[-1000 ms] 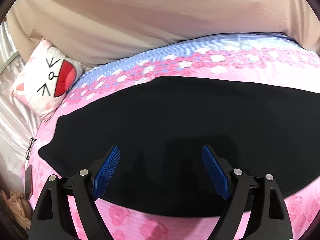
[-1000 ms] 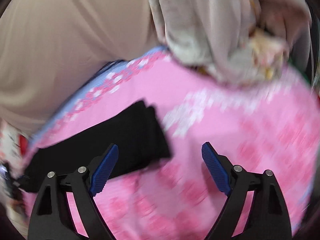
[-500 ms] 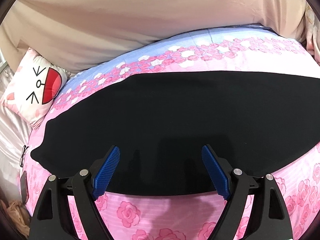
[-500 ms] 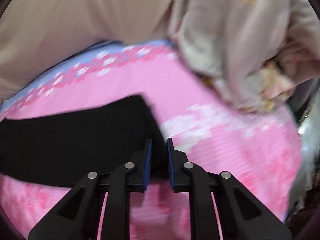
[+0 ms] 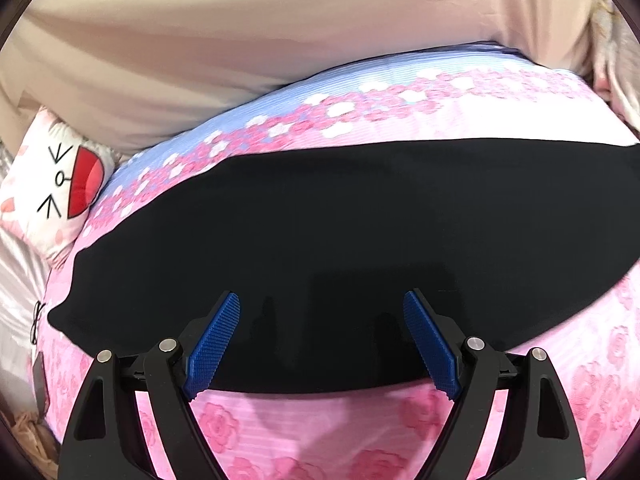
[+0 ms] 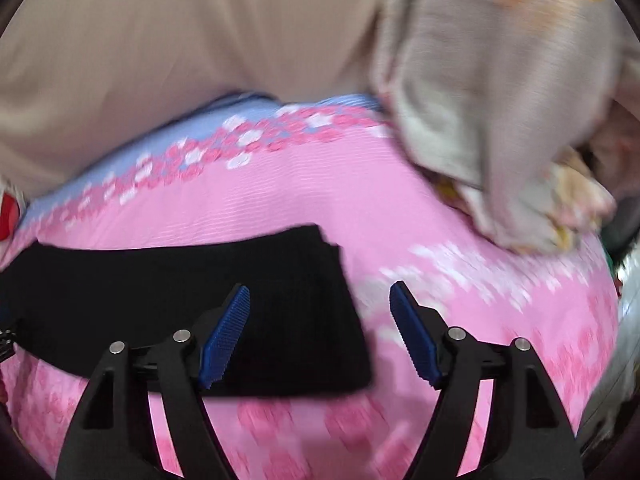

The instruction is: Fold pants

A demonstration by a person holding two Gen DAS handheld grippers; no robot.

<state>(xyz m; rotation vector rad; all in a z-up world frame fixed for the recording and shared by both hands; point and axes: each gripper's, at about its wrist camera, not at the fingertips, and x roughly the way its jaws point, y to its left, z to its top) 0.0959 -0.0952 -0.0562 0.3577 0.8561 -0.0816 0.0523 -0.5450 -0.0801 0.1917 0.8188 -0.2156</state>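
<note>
The right gripper, clamped half a second ago, is being reopened wide over the black pants' end on the floral bedspread; nothing is gripped. The left gripper is being kept spread, empty; the fold is judged pending.

Pants laid flat across the bedspread, pillow at ten o'clock off the pants' end, curtain hung behind at twelve, crumpled cloth heaped at two o'clock past the other end.
</note>
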